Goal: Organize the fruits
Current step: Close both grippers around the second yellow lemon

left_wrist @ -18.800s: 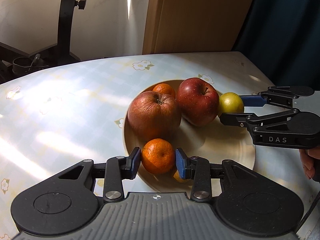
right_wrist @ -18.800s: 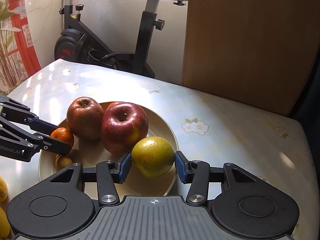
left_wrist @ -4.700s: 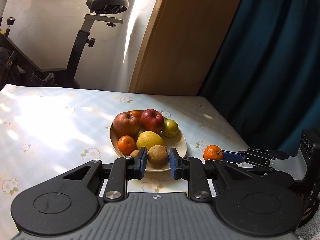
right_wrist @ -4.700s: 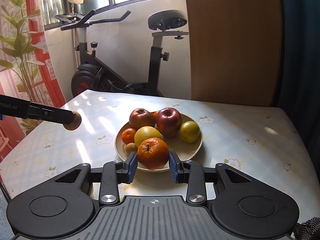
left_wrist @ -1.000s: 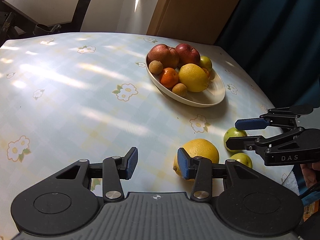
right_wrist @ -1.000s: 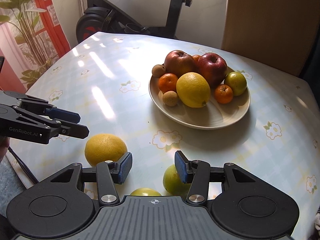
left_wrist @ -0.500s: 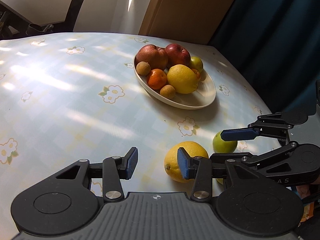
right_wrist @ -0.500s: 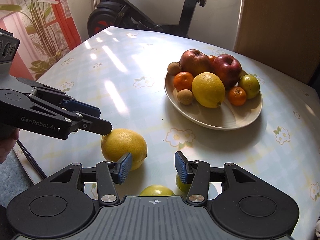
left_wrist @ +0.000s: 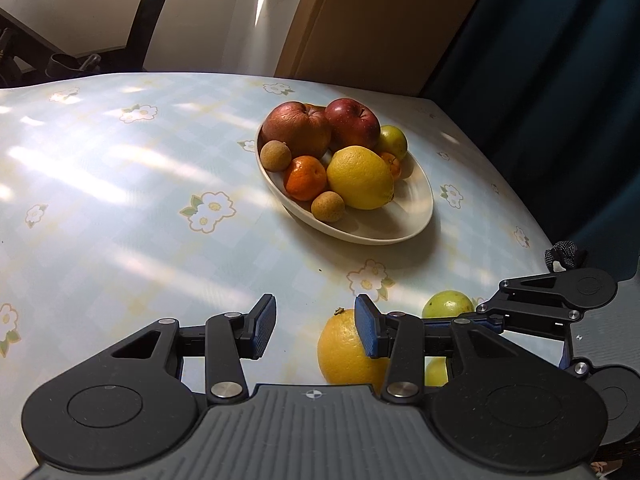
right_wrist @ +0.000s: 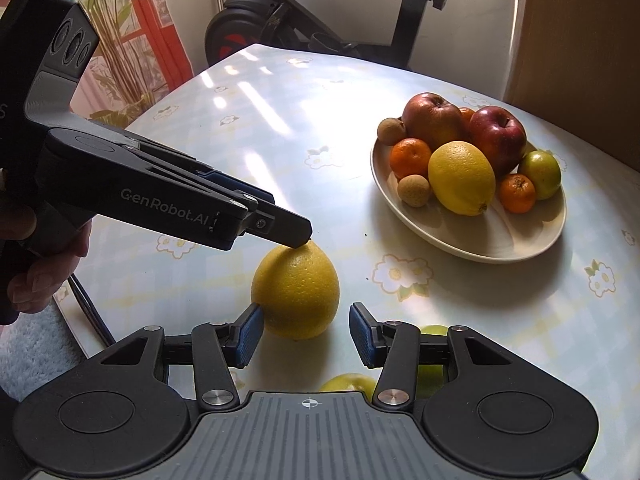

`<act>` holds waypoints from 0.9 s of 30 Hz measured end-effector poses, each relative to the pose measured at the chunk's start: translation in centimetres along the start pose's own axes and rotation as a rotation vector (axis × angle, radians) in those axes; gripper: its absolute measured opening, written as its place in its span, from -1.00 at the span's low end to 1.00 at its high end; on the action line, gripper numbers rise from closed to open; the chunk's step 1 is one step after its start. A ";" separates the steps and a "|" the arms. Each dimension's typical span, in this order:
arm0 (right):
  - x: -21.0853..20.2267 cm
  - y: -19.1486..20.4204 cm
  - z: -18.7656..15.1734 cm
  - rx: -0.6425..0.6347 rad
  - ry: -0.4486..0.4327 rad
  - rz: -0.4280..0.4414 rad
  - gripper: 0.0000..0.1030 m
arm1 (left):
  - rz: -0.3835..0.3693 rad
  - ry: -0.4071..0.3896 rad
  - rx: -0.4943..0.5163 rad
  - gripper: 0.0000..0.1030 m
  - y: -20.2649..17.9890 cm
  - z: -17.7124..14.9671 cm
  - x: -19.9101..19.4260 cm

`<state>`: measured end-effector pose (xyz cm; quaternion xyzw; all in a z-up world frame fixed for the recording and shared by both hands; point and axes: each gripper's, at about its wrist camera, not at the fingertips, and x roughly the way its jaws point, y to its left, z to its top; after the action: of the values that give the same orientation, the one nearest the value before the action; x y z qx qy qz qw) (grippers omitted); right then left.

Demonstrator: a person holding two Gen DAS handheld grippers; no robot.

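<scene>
A cream plate (left_wrist: 416,224) (right_wrist: 520,252) holds two red apples, a lemon, small oranges, a green fruit and brown round fruits. A loose yellow lemon (left_wrist: 344,354) (right_wrist: 296,292) lies on the table near the front edge. My left gripper (left_wrist: 315,330) is open and empty; its right finger sits over the lemon's top. In the right wrist view the left gripper's tip (right_wrist: 296,236) touches the lemon's top. My right gripper (right_wrist: 305,334) is open, just short of the lemon. Two green fruits (left_wrist: 448,306) (right_wrist: 348,382) lie beside it.
The table (left_wrist: 120,200) has a pale floral cloth with sun stripes. An exercise bike (right_wrist: 320,20) stands behind it. A wooden panel (left_wrist: 380,20) and a dark blue curtain (left_wrist: 560,80) are at the back right. A plant and red frame (right_wrist: 132,40) are at left.
Both grippers have closed in on the loose lemon. The left gripper's tip now rests on its top, and the right gripper has swung left to face it.
</scene>
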<state>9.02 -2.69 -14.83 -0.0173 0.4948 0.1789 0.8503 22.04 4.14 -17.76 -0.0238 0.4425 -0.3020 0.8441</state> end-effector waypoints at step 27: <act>1.2 -0.9 0.0 0.071 -0.009 0.056 -0.10 | -0.254 0.089 -0.135 -0.32 2.7 0.0 1.4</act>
<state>9.83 -3.14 -16.01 0.0275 0.4970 0.1851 0.8473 23.92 5.60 -19.62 -0.1229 0.4923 -0.3766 0.7751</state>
